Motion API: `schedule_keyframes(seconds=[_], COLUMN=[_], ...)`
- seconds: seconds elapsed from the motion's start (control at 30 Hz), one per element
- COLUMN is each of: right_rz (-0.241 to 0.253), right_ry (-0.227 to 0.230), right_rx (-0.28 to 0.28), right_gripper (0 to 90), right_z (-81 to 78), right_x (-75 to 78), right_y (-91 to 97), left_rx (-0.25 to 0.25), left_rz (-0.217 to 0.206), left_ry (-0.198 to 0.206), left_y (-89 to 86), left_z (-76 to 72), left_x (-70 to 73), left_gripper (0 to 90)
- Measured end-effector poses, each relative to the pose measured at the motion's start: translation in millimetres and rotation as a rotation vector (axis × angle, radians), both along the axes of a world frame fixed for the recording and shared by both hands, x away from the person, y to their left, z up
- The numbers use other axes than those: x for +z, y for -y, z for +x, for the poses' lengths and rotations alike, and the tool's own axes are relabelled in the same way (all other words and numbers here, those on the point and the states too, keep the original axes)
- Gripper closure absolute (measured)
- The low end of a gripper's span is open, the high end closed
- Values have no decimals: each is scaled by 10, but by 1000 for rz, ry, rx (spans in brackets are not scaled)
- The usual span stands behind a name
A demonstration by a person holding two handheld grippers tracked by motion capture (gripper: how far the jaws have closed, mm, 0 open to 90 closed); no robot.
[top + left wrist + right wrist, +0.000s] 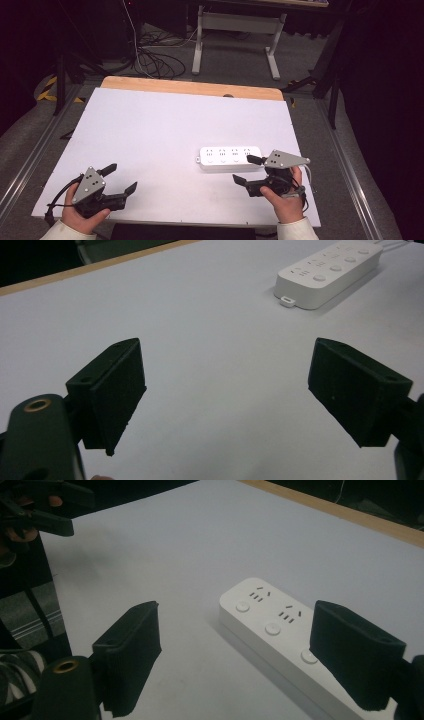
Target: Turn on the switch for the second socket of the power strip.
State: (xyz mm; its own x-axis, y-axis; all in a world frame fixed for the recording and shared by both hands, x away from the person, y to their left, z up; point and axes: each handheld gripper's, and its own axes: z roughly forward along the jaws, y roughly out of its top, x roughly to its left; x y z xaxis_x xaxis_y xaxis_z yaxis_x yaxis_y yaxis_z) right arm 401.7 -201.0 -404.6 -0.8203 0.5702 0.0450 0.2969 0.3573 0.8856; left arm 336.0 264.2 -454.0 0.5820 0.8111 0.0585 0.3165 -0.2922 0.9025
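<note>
Left gripper sits at the near left corner of the table, jaws spread wide with nothing between them, just bare white tabletop showing through the gap in the left gripper view. The person's left hand wraps the handle from below, and a black cable trails off the back toward the table edge.

Right gripper is over on the near right side, also wide open and holding nothing. Its far jaw sits right by the right end of a white power strip; can't tell if it actually touches. The near jaw is off the strip, over plain table. The right hand grips it from below, grey three-cornered plate on top.

The strip lies flat, long side running left to right, right of centre on the table. In the right gripper view you can see its sockets and round buttons, with the strip running between the two jaws.

A wooden edge runs along the far side of the white top.
</note>
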Motion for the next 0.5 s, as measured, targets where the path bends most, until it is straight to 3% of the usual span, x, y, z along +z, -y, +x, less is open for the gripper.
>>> schedule_keyframes(seconds=[0.5], right_rz=[10], right_ry=[24], right_rx=[11], right_gripper=[190], right_z=[-83], right_x=[-352], right_y=[135], left_rx=[-6], left_rz=[-2], left_ry=[-1], left_y=[5], left_z=[-8], left_x=[2], left_gripper=[153])
